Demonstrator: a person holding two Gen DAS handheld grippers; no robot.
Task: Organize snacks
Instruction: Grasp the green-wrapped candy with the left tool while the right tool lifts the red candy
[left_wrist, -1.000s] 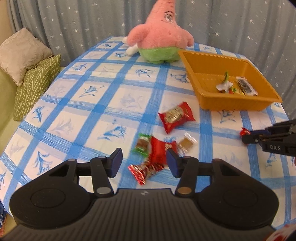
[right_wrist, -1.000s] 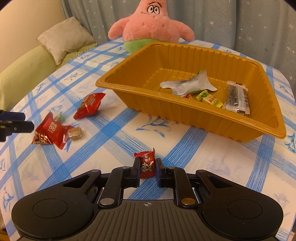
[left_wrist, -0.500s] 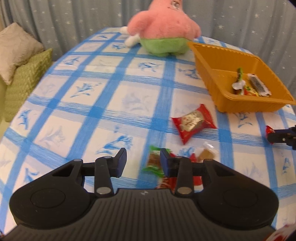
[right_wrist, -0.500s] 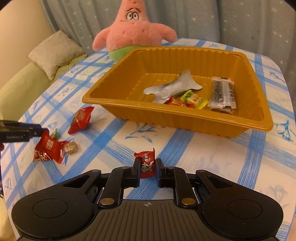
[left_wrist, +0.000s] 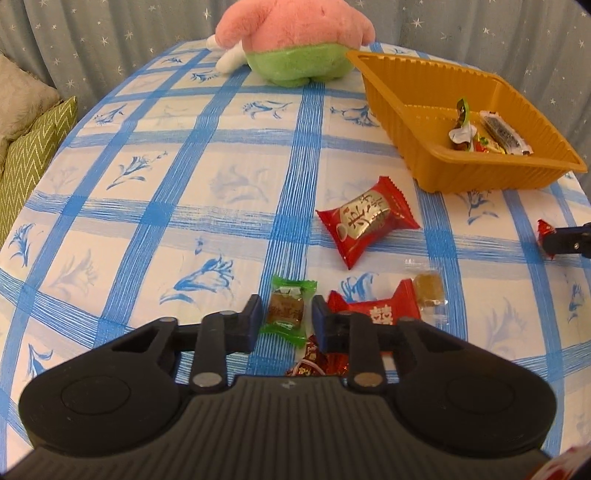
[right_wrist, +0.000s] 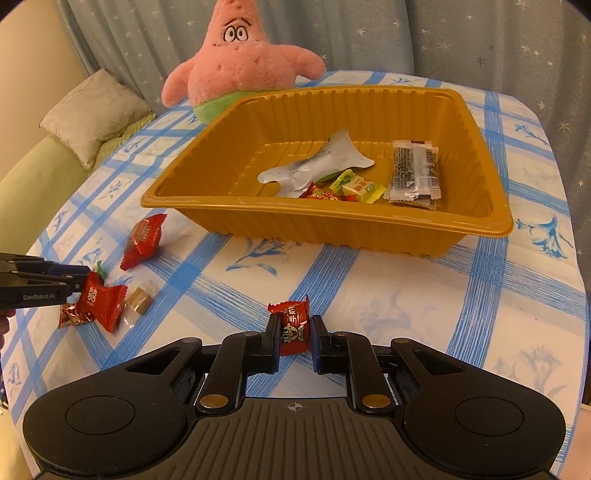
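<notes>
My left gripper (left_wrist: 283, 317) is low over the table, its fingers either side of a green-wrapped candy (left_wrist: 286, 312) with small gaps, so open. Beside it lie a red packet (left_wrist: 382, 312), a clear-wrapped brown candy (left_wrist: 427, 288) and a larger red snack packet (left_wrist: 367, 218). My right gripper (right_wrist: 294, 334) is shut on a small red candy (right_wrist: 293, 325), held above the cloth in front of the orange tray (right_wrist: 325, 230). The tray holds a silver wrapper (right_wrist: 314, 168), a yellow-green candy (right_wrist: 358, 186) and a dark bar (right_wrist: 415, 171).
A pink and green starfish plush (right_wrist: 240, 62) sits behind the tray at the table's far edge. Cushions (left_wrist: 22, 147) lie on a sofa to the left. The blue-checked tablecloth (left_wrist: 166, 203) covers the round table; curtains hang behind.
My left gripper moved forward and down and narrowed around the green candy. My right gripper lifted and carried the red candy closer to the tray.
</notes>
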